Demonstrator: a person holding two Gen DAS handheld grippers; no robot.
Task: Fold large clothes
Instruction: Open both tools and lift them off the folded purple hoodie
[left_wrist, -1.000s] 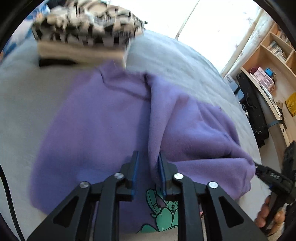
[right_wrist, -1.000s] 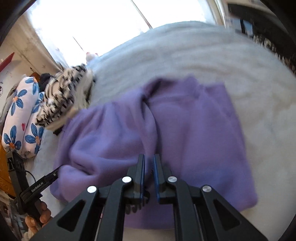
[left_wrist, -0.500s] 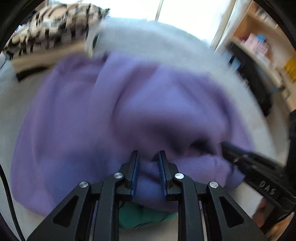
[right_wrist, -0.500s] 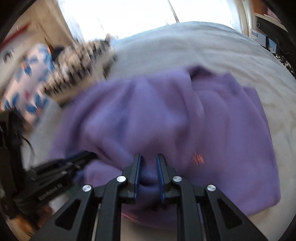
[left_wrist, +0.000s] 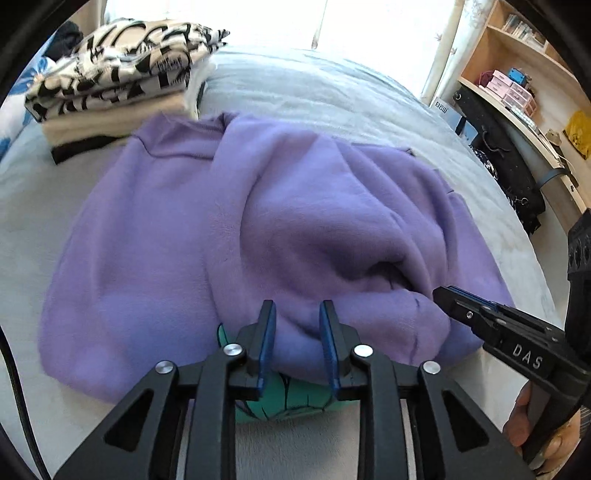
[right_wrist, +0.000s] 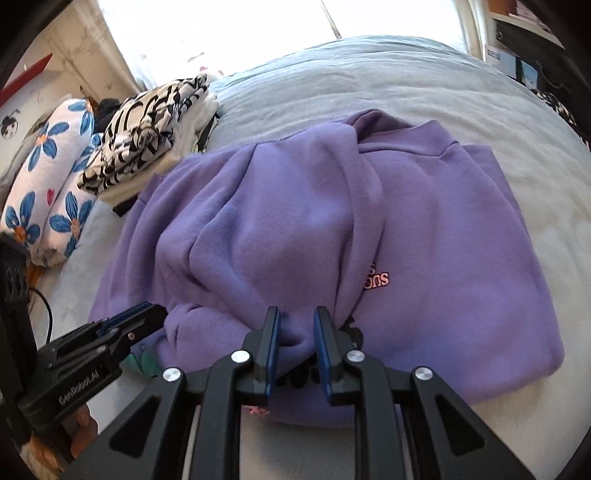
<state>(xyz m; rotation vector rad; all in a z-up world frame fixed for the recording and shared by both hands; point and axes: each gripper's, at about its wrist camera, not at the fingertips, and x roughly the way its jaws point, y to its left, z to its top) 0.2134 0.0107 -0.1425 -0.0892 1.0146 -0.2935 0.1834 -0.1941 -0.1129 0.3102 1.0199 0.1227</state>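
Observation:
A purple sweatshirt (left_wrist: 229, 221) lies on the pale bed cover, its sleeve folded across the body; it also shows in the right wrist view (right_wrist: 424, 236). A green print peeks out at its near hem (left_wrist: 280, 402). My left gripper (left_wrist: 297, 332) is shut on a fold of the purple fabric at the near edge. My right gripper (right_wrist: 295, 339) is shut on the same bunched edge, a little to the right. Each gripper shows in the other's view: the right one (left_wrist: 480, 317), the left one (right_wrist: 122, 325).
A stack of folded clothes topped by a black-and-white patterned piece (left_wrist: 122, 70) sits at the far left of the bed (left_wrist: 332, 92). Flowered pillows (right_wrist: 48, 177) lie beyond it. Shelves and a black bag (left_wrist: 498, 155) stand to the right.
Both grippers carried the sleeve fabric across the sweatshirt body and came down to its near edge. The grippers now sit close together, and the jaws stand a little wider.

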